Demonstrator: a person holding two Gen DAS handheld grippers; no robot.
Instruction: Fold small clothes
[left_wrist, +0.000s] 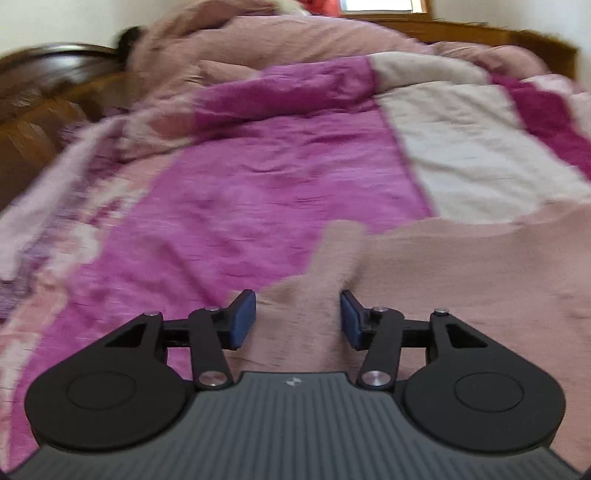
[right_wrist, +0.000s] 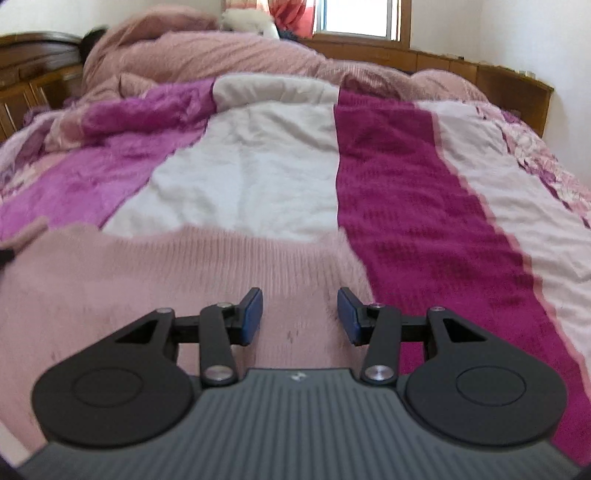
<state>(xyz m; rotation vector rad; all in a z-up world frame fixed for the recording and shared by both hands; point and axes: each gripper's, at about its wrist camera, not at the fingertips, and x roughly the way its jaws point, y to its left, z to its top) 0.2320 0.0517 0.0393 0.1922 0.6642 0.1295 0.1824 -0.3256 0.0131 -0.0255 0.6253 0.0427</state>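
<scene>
A pale pink knitted garment (right_wrist: 155, 280) lies flat on the striped bedspread. In the left wrist view it (left_wrist: 461, 280) fills the lower right, with a raised fold of it running up between the fingers. My left gripper (left_wrist: 298, 319) is open, low over the garment's left edge, with nothing clamped. My right gripper (right_wrist: 300, 315) is open, low over the garment's right part near its ribbed hem, with nothing between the pads. The left wrist view is blurred.
The bedspread (right_wrist: 406, 206) has magenta, white and purple stripes. A bunched pink blanket (right_wrist: 207, 55) lies at the far end of the bed. A wooden headboard (right_wrist: 480, 74) and a window (right_wrist: 358, 18) are behind it. Dark wooden furniture (left_wrist: 40, 103) stands at left.
</scene>
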